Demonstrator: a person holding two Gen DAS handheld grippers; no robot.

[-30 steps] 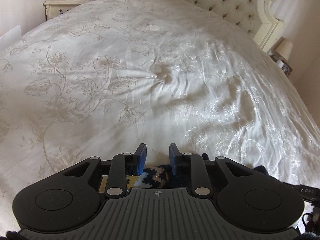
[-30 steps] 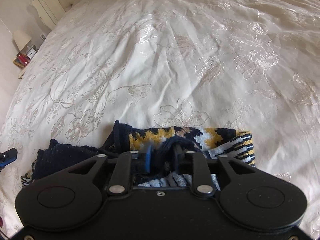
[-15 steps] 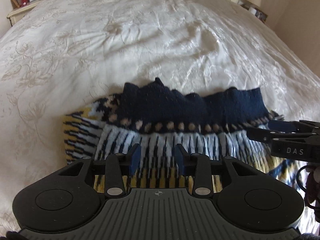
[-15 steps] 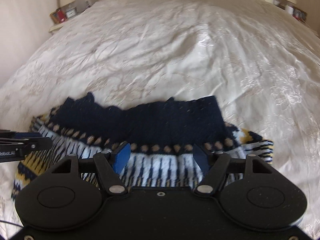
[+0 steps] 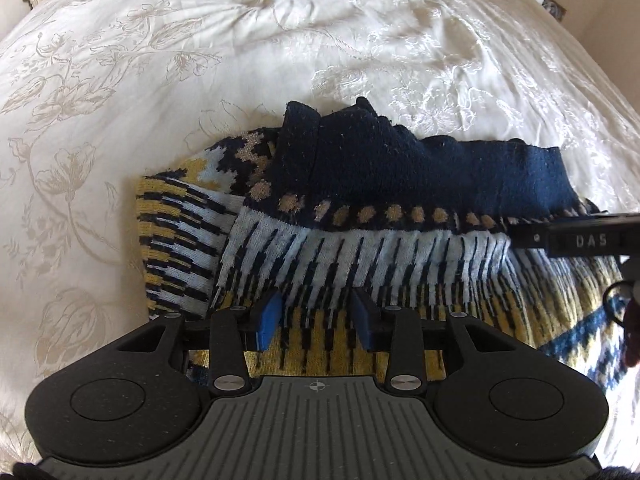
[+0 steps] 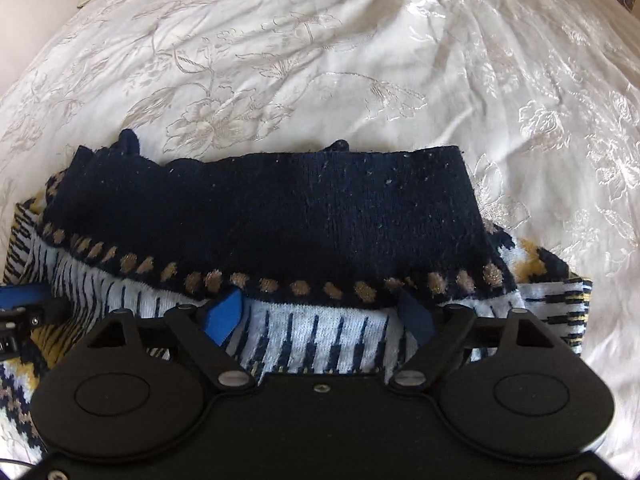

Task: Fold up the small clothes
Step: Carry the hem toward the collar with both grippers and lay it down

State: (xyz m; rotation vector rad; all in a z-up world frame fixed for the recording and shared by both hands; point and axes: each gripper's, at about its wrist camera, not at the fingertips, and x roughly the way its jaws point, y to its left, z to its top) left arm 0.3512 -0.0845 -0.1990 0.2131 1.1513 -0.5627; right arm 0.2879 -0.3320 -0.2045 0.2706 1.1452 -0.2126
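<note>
The bed [image 5: 200, 60], under its pale cream floral cover, fills both of my views, and the knitted garment [image 5: 400, 248] lies on its near part, right in front of me. It is a small patterned knit — a navy band [image 6: 280, 216] on the far side, a row of tan dots below it, then white and navy stripes, with yellow nearest me. The navy band lies on top of the striped layers, and a patterned flap sticks out to the left in my left view, so I judge one fold already made but the bundle not yet tidy; the far edge is bumpy and the sides are uneven. What is left, I think, is another fold across and some squaring up. My left gripper [image 5: 316, 314] hangs over the yellow and striped part with its blue pads apart, holding nothing. My right gripper [image 6: 320, 312] sits just near of the dotted edge, jaws spread wide — also empty. Whether either pad touches the knit I cannot tell.
</note>
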